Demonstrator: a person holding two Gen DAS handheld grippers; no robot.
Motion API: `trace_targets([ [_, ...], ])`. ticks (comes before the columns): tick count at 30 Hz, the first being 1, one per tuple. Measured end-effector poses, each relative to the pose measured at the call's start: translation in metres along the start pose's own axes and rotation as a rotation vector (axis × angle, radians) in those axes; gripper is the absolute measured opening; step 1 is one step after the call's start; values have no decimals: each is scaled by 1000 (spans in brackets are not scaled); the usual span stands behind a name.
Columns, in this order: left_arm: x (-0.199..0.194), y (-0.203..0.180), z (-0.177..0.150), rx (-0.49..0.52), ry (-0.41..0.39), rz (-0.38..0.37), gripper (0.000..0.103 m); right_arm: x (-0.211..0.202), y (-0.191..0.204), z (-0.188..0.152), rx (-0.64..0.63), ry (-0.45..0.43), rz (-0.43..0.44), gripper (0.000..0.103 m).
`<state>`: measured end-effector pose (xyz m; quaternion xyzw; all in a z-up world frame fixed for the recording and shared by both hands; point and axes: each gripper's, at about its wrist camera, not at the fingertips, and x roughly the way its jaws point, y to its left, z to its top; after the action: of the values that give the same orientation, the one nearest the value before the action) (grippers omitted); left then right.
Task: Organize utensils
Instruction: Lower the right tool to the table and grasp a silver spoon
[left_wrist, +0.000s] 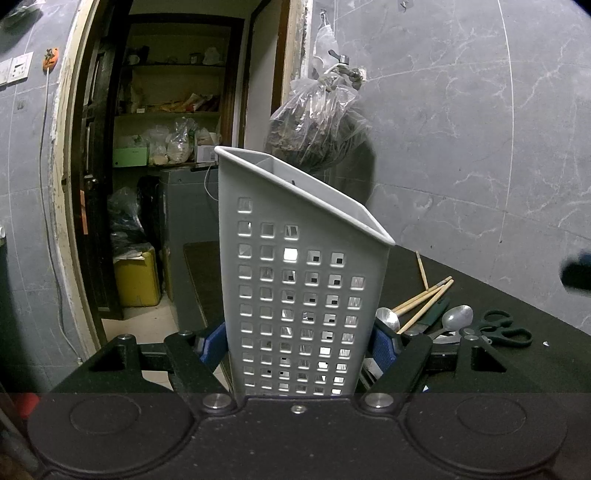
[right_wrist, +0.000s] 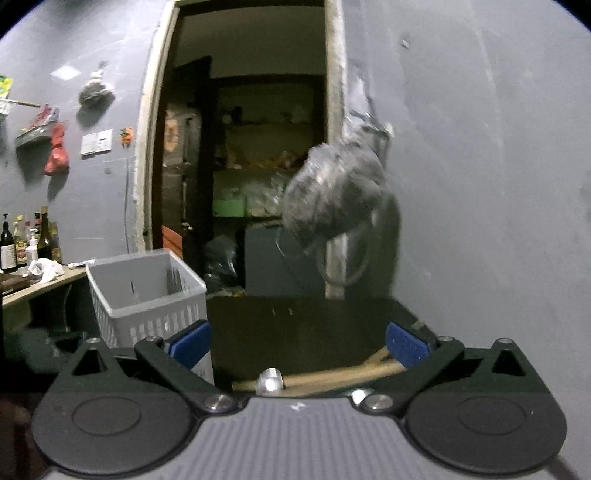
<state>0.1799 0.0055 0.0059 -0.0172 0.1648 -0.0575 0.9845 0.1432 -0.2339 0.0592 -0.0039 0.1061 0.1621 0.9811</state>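
A tall grey perforated utensil holder (left_wrist: 299, 280) stands tilted between the blue pads of my left gripper (left_wrist: 297, 345), which is shut on its lower sides. To its right on the dark table (left_wrist: 517, 365) lie wooden chopsticks (left_wrist: 424, 299), two metal spoons (left_wrist: 456, 317) and green-handled scissors (left_wrist: 502, 328). In the right wrist view the same holder (right_wrist: 147, 291) sits at the left. My right gripper (right_wrist: 299, 345) is open wide over the table, nothing between its pads. Just below it lie a spoon bowl (right_wrist: 269, 382) and wooden chopsticks (right_wrist: 332, 374).
An open doorway (left_wrist: 173, 147) to a cluttered storeroom is behind the table. A plastic bag (left_wrist: 317, 122) hangs from a tap on the grey tiled wall. Bottles (right_wrist: 26, 240) and a white cloth sit on a counter at the far left.
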Motion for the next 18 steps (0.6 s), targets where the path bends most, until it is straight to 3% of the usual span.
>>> trace_targets([
  [5,1,0,0,1,1,1,77,-22,-9,-28,84,36,-23,103],
  [18,0,1,0,1,2,0,77,-46,0,-62,138,94,-41,103],
])
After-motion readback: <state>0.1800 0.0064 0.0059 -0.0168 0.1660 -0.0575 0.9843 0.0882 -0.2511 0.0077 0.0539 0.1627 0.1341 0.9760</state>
